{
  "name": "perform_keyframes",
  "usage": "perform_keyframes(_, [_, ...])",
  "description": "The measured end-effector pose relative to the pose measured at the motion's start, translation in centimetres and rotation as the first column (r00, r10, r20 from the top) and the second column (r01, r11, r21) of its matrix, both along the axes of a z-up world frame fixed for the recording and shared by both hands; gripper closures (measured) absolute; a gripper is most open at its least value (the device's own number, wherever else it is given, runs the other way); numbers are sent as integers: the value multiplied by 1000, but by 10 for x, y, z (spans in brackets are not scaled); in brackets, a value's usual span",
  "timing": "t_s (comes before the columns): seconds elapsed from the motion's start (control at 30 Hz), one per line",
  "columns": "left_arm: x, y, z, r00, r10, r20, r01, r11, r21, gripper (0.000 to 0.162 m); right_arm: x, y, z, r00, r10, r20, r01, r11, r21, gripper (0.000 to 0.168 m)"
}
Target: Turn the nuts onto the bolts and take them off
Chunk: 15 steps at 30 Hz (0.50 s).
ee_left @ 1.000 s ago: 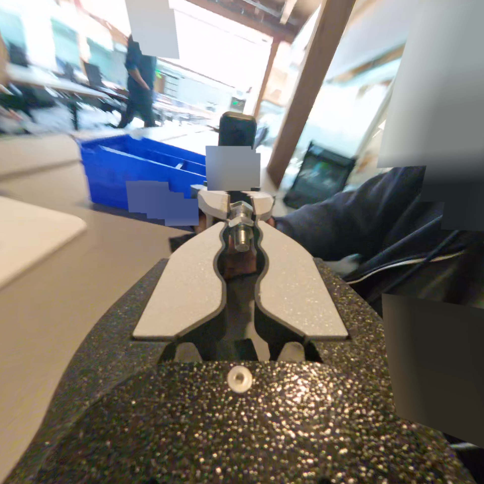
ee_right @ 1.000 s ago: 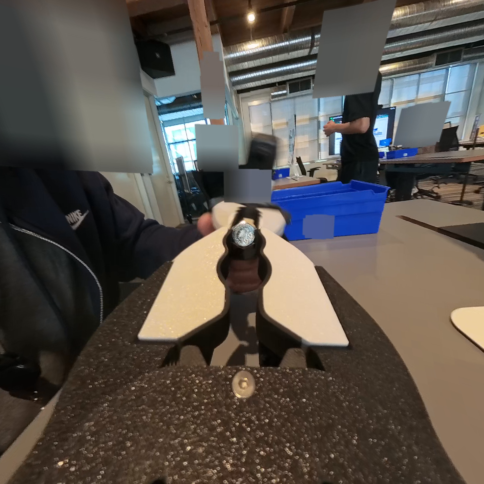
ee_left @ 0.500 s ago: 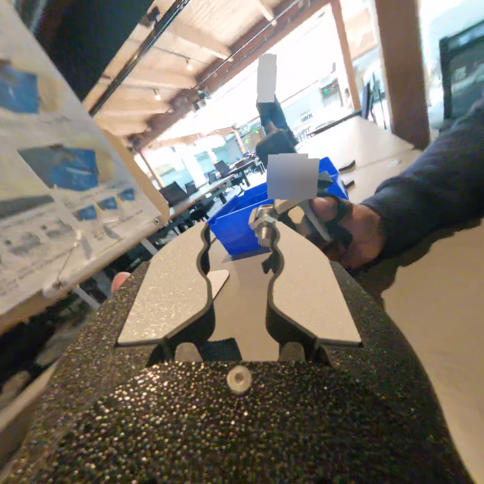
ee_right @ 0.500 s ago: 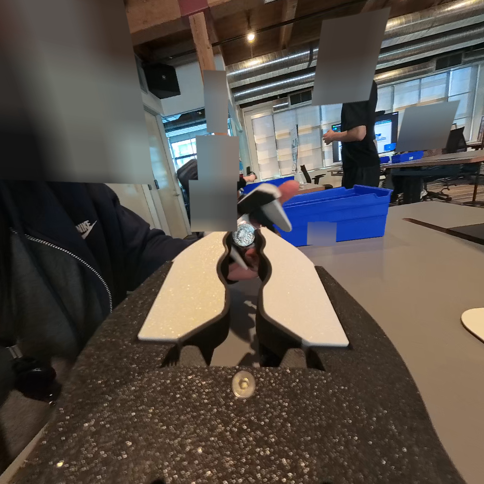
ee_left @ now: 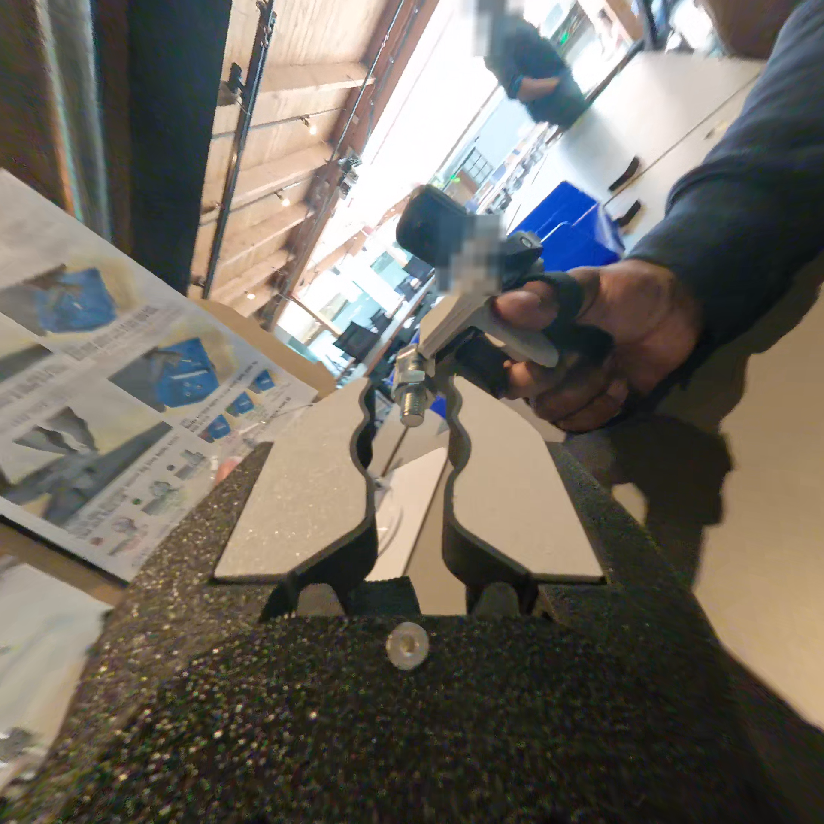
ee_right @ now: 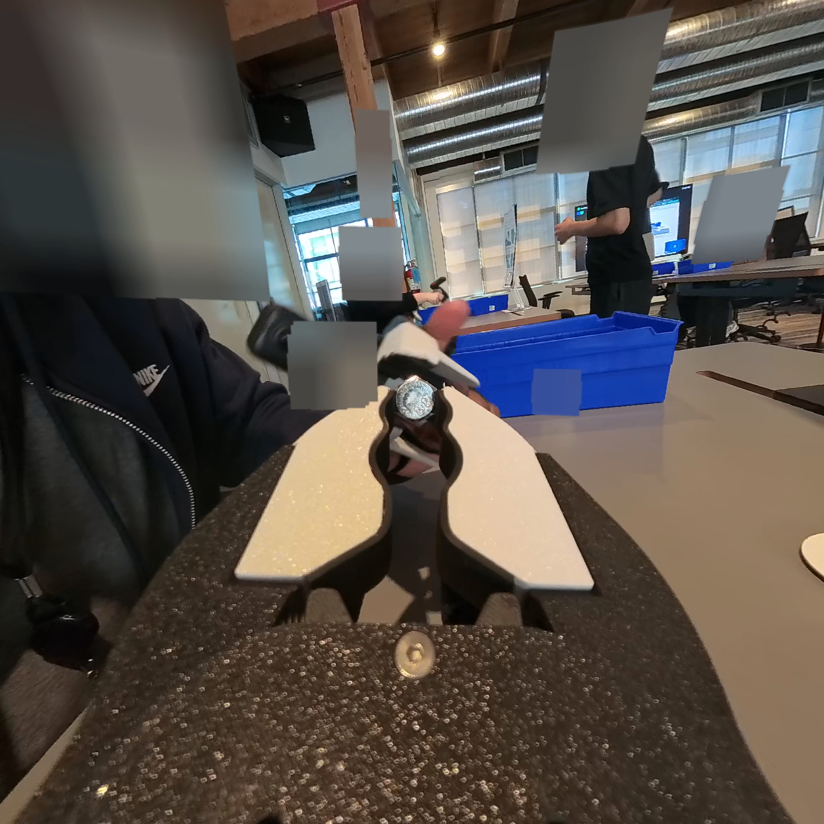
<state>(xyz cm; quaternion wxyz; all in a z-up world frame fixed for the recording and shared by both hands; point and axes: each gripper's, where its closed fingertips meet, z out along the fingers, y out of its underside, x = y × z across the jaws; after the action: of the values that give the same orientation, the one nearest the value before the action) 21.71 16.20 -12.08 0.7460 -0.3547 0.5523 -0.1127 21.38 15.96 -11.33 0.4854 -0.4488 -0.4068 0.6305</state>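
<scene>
In the left wrist view the left gripper (ee_left: 408,397) stands with its fingers apart, holding nothing; the threaded end of the bolt (ee_left: 411,403) hangs in the gap at twelve o'clock, touching neither finger as far as I can tell. The nut (ee_left: 410,376) sits part-way up the thread, just above the fingertips. Beyond it, toward one o'clock, the right gripper (ee_left: 426,356) is clamped on the bolt's head end, and the person's hand (ee_left: 624,339) grips its handle at two o'clock.

To do this turn well, I judge the left gripper should slide forward until its tips flank the nut's flats, close squarely, then rotate about the bolt's own axis.

The bolt's long axis runs roughly from twelve to six o'clock, tip pointing down toward this camera. In the right wrist view its round head (ee_right: 414,399) faces the lens. A blue bin (ee_right: 579,356) lies farther off on the grey table (ee_right: 669,468).
</scene>
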Motion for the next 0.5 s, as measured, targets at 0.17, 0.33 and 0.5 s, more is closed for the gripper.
perform_keyframes(0.17, [1, -3, -1, 998, 52, -44, -46, 991, 122, 144, -1, -1, 0, 1000, 10, -3, -10, 1000, -4, 152])
perform_keyframes(0.33, [0, -2, -1, 995, 80, -61, -69, 984, 161, 144, -1, -2, 0, 1000, 19, -4, -20, 1000, -13, 152])
perform_keyframes(0.5, [1, -2, -3, 998, 47, -42, -45, 998, 42, 144, -1, -1, -1, 1000, 10, 1, -10, 1000, -7, 152])
